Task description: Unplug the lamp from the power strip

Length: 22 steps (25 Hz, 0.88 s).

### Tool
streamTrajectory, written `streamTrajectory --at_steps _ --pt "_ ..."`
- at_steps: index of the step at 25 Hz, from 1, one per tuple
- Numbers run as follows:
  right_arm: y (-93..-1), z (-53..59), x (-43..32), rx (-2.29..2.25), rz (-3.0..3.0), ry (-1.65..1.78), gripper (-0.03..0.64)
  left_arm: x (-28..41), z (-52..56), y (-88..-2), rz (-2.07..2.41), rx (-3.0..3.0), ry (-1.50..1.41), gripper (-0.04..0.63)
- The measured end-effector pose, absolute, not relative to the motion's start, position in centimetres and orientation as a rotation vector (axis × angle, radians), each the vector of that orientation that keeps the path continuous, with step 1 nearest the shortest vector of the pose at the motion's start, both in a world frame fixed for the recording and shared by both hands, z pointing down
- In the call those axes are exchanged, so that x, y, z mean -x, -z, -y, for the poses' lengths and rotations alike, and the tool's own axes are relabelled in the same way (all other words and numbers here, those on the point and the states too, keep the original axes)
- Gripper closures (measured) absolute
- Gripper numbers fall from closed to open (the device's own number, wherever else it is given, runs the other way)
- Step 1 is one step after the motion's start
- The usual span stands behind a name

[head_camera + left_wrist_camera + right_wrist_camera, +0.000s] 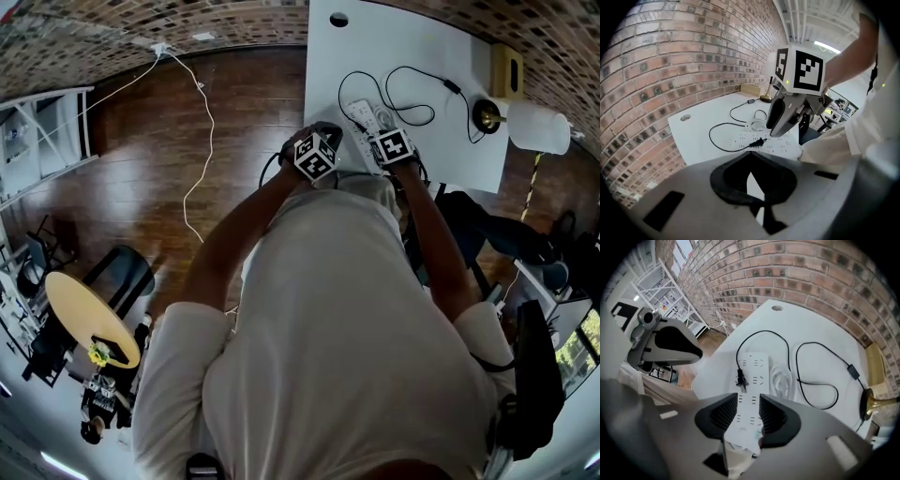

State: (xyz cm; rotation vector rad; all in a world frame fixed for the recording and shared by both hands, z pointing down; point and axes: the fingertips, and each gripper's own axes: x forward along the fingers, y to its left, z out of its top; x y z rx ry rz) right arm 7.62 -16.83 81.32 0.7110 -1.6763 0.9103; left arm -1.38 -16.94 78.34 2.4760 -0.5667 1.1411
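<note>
**Plug is out, lying loose on the strip**

Closest in, the left gripper [751,177] hangs above the near edge of the white surface [403,47] with its jaws pressed together and nothing between them.

Next to it the right gripper [744,414] points steeply down with its jaws spread wide. The near end of the power strip [755,373] sits between the pads, but they don't look clamped on it.

Just past those jaws, the black plug [739,378] lies loose at the strip's left edge – not in any socket. Its cord [761,333] loops away across the surface, past a coiled white cable [782,380] right beside the strip.

Farther off – the lamp [536,127], brass base and white shade, stands at the far right corner, with the brick wall [811,273] behind it all.
</note>
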Motion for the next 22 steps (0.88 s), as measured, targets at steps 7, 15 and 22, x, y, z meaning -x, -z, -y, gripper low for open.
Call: streamTrajectory --at_steps 7,15,22 --pt "-77.4 16.6 -8.2 -0.995 1.826 -0.972 0.465 5.1 15.5 -75.9 0.629 -2.407 -0.966 0.601" --pt "-70.8 16.6 -6.9 -1.205 2.076 -0.906 0.466 7.3 16.1 -70.3 0.721 -2.373 -0.620 0.600" --pt "-66.6 17.4 -7.1 -1.328 2.193 -0.753 0.468 5.9 15.9 -65.0 0.725 -2.400 -0.434 0.600"
